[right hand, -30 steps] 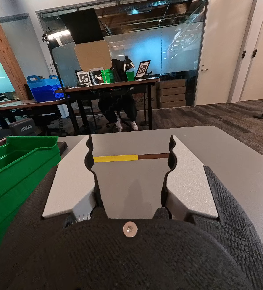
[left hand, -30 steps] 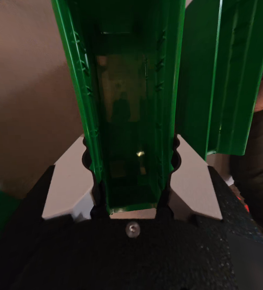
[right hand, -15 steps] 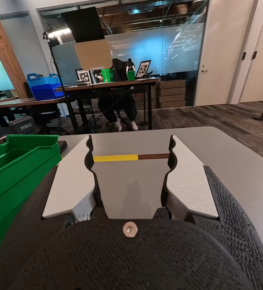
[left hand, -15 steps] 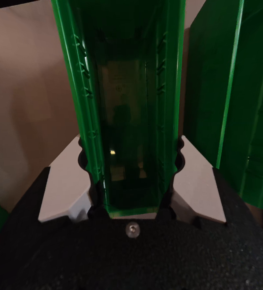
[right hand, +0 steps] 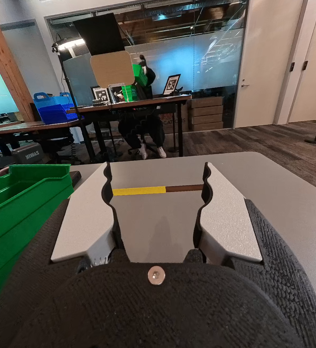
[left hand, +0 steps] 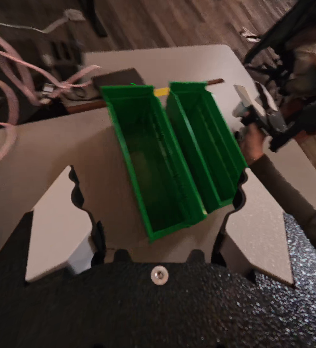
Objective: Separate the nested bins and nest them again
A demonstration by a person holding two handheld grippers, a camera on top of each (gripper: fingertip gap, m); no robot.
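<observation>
- Left gripper (left hand: 158, 190): fingers spread wide, nothing between them. It looks down on the grey table (left hand: 59, 150) from above.
- Framed in that gap lie two green bins, side by side, unnested, both open side up, long axes running away from the camera.
- Left bin (left hand: 153, 160): near end sits just ahead of the finger roots, not touching either finger as far as the blurred picture shows.
- Right bin (left hand: 206, 143): just beside the left one, a narrow slit between them; whether the walls touch at the near end, cannot tell. Its near right corner is close to the left gripper's right finger.
- A strip (left hand: 161, 91) of yellow and brown lies across the table at the bins' far ends.
- Beyond the left bin: a dark flat block (left hand: 119, 78) and pinkish cables (left hand: 12, 84) at the table's far left edge.
- Right of the bins: a hand (left hand: 251, 143) in a dark sleeve, holding the right gripper (left hand: 251, 103).
- Right gripper (right hand: 157, 190), own camera: fingers apart, empty, low over bare table (right hand: 266, 188), the strip (right hand: 138, 191) seen between the fingertips.
- Green bins (right hand: 21, 197) fill the left edge of that picture, just beside the gripper's body.
- Background: desk (right hand: 134, 105) with a seated person, blue bins (right hand: 55, 111), glass wall.
</observation>
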